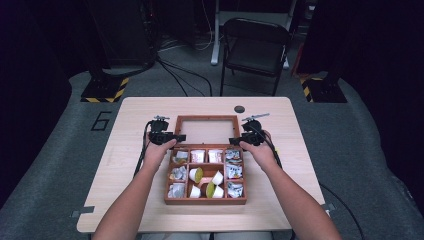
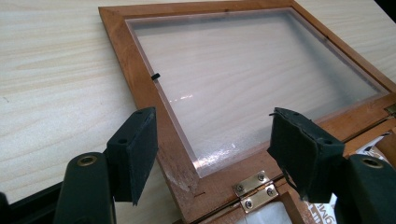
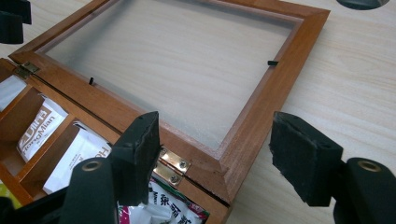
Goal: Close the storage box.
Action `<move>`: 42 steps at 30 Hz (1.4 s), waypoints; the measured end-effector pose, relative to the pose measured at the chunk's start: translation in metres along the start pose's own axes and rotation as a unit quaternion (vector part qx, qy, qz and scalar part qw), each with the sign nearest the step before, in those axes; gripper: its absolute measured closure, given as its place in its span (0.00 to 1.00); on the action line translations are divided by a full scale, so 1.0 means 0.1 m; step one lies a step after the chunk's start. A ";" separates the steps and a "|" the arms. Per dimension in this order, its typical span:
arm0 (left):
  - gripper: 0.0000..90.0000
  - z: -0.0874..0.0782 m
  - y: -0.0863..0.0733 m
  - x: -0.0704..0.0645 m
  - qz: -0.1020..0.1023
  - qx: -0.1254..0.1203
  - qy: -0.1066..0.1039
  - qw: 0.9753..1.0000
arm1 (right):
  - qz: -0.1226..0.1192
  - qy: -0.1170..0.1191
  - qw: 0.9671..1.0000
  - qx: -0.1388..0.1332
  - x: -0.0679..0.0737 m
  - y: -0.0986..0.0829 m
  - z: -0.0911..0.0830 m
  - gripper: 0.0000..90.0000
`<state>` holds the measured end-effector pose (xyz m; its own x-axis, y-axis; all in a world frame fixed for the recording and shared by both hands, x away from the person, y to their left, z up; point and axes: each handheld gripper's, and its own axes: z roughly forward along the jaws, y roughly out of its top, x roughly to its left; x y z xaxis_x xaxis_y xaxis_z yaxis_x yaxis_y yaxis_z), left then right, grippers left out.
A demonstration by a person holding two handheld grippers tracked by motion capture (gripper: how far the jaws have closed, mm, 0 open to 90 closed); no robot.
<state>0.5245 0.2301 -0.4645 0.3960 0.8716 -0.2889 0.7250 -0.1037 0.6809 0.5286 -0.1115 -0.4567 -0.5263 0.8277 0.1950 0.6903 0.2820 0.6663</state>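
Observation:
A wooden compartment box sits mid-table, holding sachets and small white cups. Its glass-paned lid lies flat open on the table behind it, joined by brass hinges. My left gripper hovers at the lid's near left corner, open, its jaws straddling the wooden frame without touching it. My right gripper is at the near right corner, open as well, jaws either side of the frame corner. Sachets show in the compartments below.
A dark round disc lies on the table behind the lid. Beyond the table's far edge stands a black folding chair. Bare tabletop lies left and right of the box.

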 end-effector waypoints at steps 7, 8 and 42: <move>0.36 0.05 -0.01 0.05 -0.007 0.007 -0.003 1.000 | 0.013 0.001 1.000 0.005 0.00 0.00 0.06 0.35; 0.36 0.05 -0.01 0.05 -0.008 0.007 -0.003 1.000 | 0.018 0.003 1.000 0.006 0.00 0.00 0.06 0.35; 0.34 0.16 -0.05 0.11 -0.043 0.022 -0.010 0.999 | 0.054 0.006 0.998 0.016 -0.07 -0.04 0.20 0.33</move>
<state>0.5340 0.2327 -0.4819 0.3431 0.8682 -0.3586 0.7809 -0.0514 0.6226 0.5400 -0.1086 -0.4752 -0.4535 0.8485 0.2727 0.7584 0.2066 0.6182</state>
